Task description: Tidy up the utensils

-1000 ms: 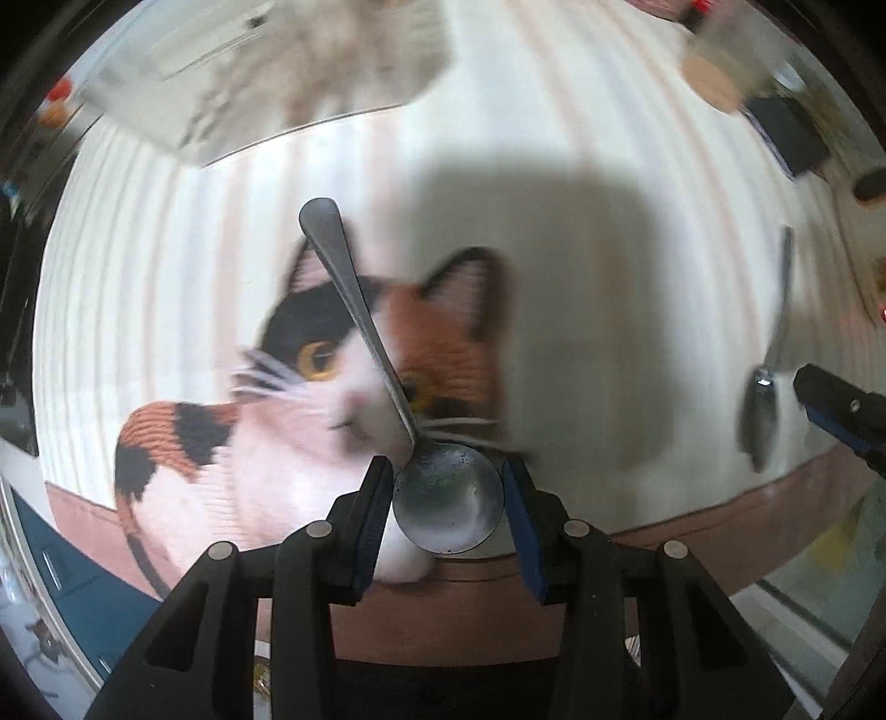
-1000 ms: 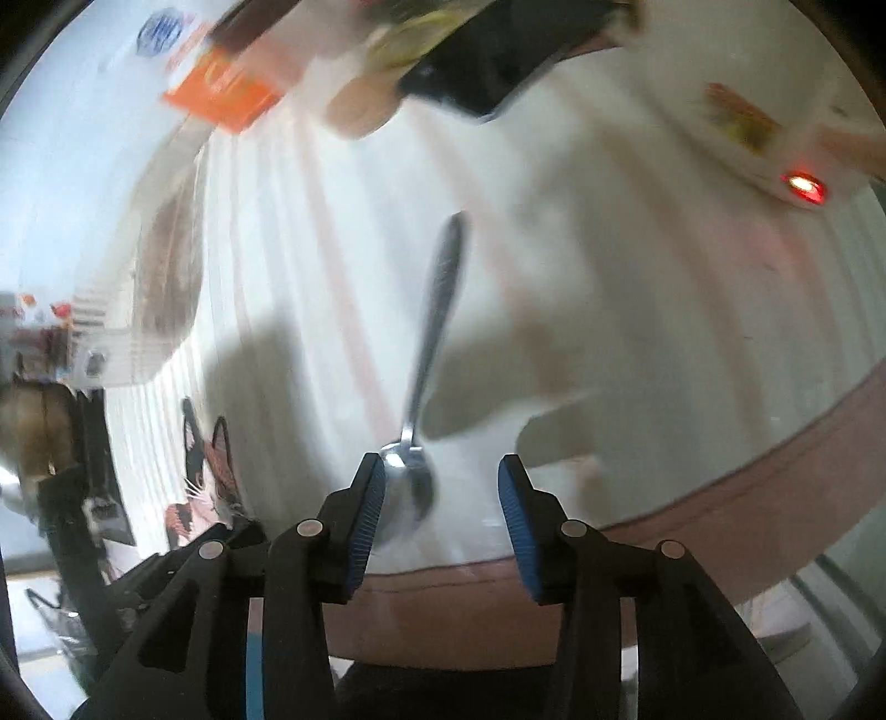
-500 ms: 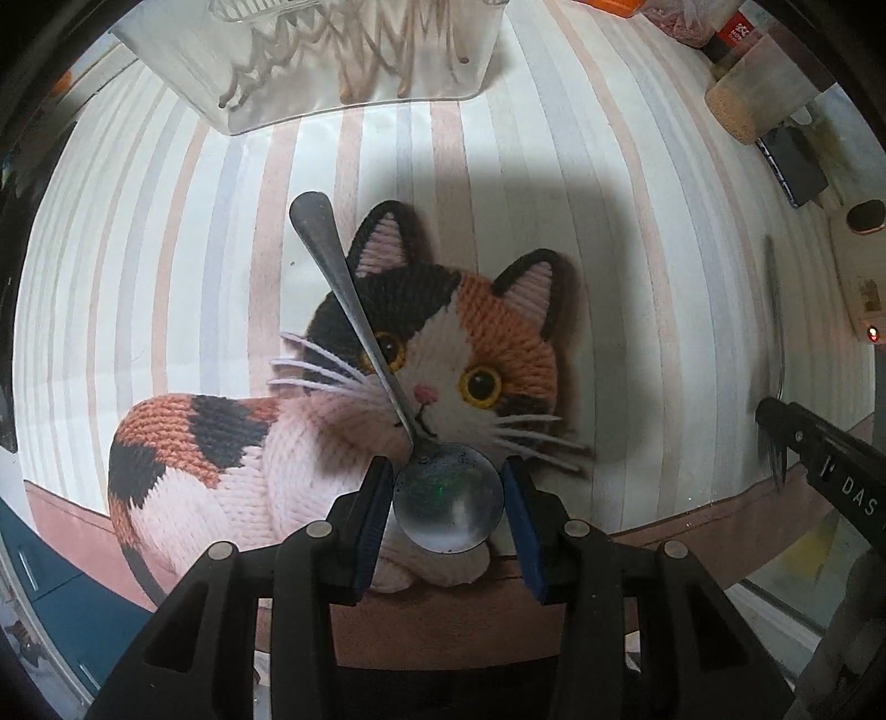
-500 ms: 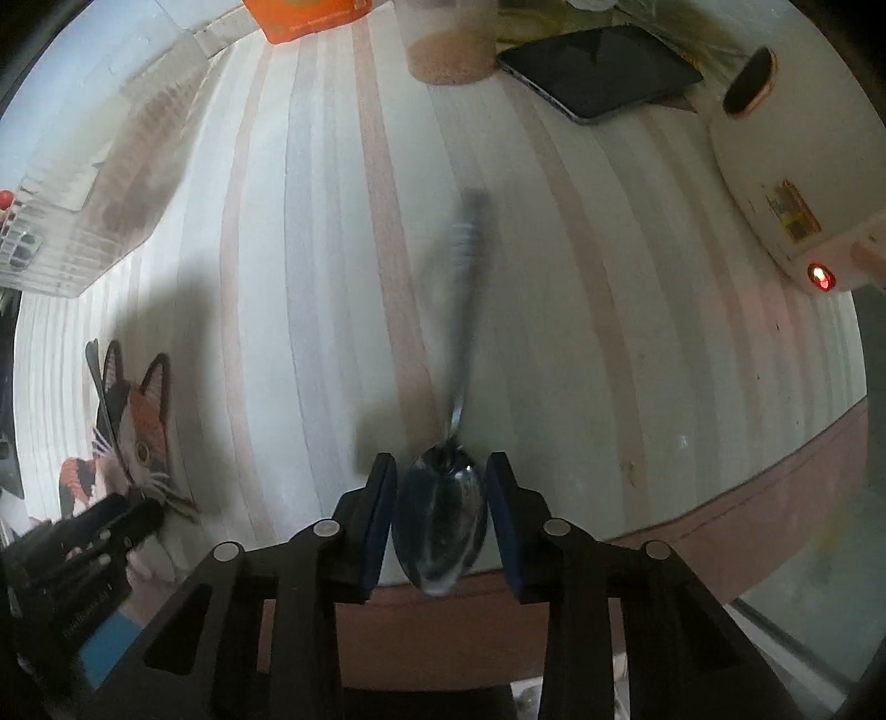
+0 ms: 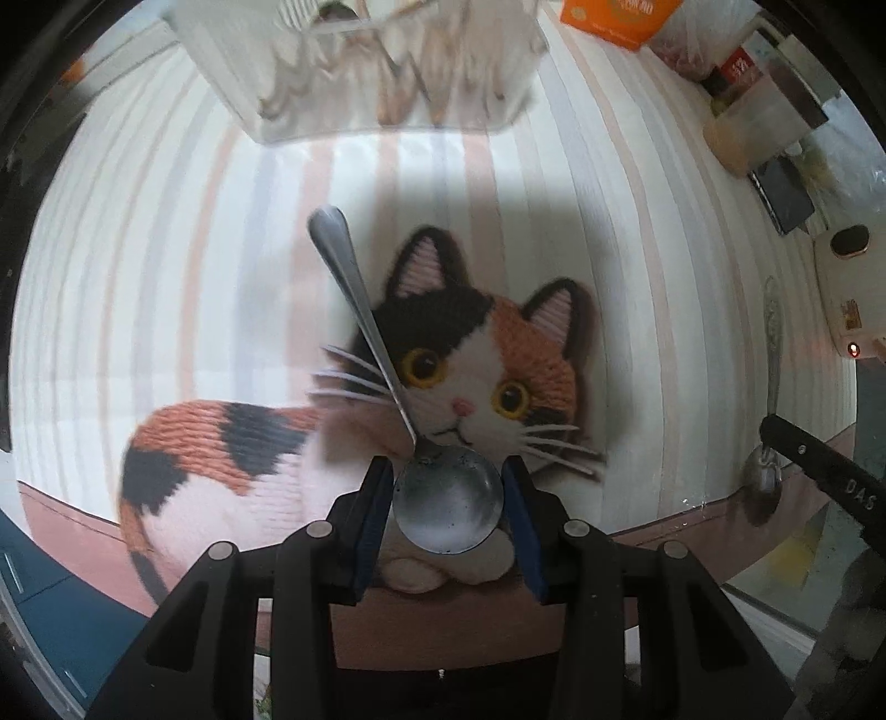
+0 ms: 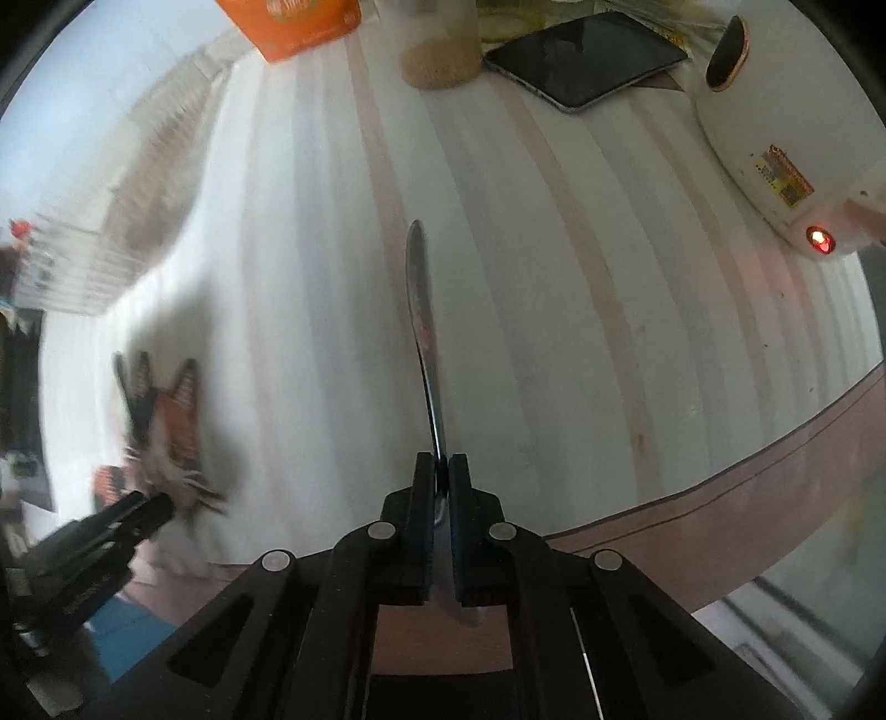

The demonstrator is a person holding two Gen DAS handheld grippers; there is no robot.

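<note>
Spoons are both in hand: left gripper [image 5: 447, 501] clasps a round spoon [image 5: 446, 507], right gripper [image 6: 441, 482] pinches a second spoon [image 6: 422, 327]. Next, probably carry them to the rack [image 5: 382, 72] at twelve o'clock.

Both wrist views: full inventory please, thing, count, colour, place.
spoon: 1, silver, bowl between the left gripper's fingers, handle over the cat picture
second spoon: 1, silver, clamped edge-on in the right gripper
cat picture: 1, calico, on the cloth near its front edge
tablecloth: 1, white with pale stripes, brown border
clear rack: 1, translucent, far edge, blurred
orange box: 1, far edge
jar: 1, clear with tan contents, right of the box
tablet: 1, dark, far right
white appliance: 1, red light on, right edge
left gripper: black, blue pads
right gripper: black, shut
</note>
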